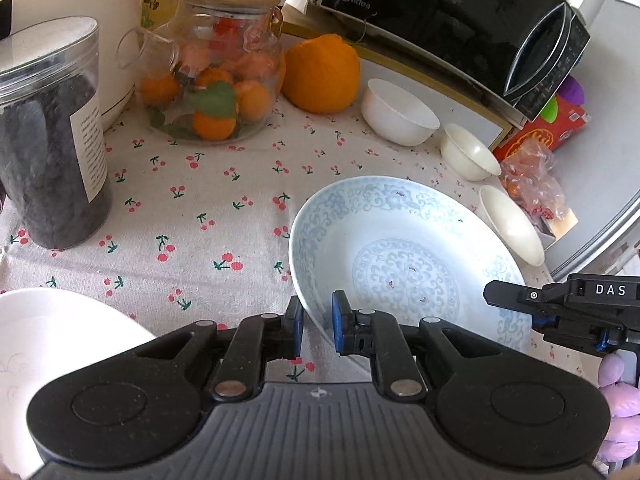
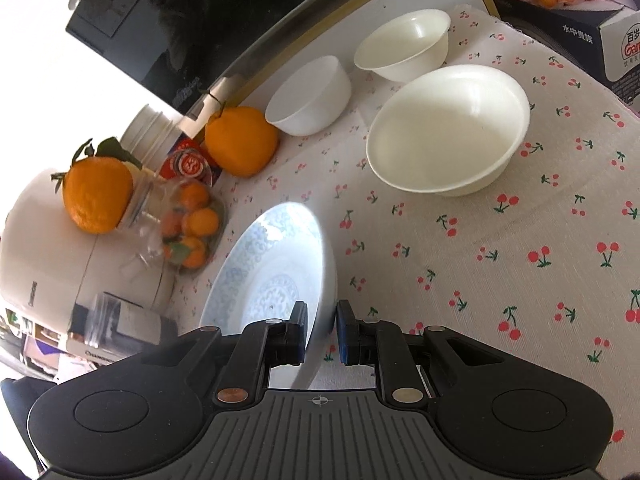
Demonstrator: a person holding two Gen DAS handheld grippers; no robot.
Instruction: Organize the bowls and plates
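A pale blue patterned plate [image 1: 400, 240] is tilted above the cherry-print tablecloth [image 1: 200, 200], held from two sides. My left gripper [image 1: 318, 314] is shut on its near left rim. My right gripper [image 1: 520, 300] clamps the opposite rim; in the right wrist view the right gripper [image 2: 321, 318] is shut on the edge of the plate [image 2: 272, 256]. Beyond it stand a white bowl [image 1: 400, 112], a small cream bowl [image 1: 470, 152] and a large cream bowl [image 1: 512, 224]. The right wrist view shows the same white bowl [image 2: 308, 96], small cream bowl [image 2: 404, 46] and large cream bowl [image 2: 448, 128].
A white plate [image 1: 40, 340] lies at the lower left. A dark-filled plastic canister [image 1: 48, 140], a glass jar of oranges [image 1: 216, 92] and a loose orange [image 1: 320, 74] stand at the back left. A black microwave [image 1: 460, 20] and a red box [image 1: 548, 128] line the back.
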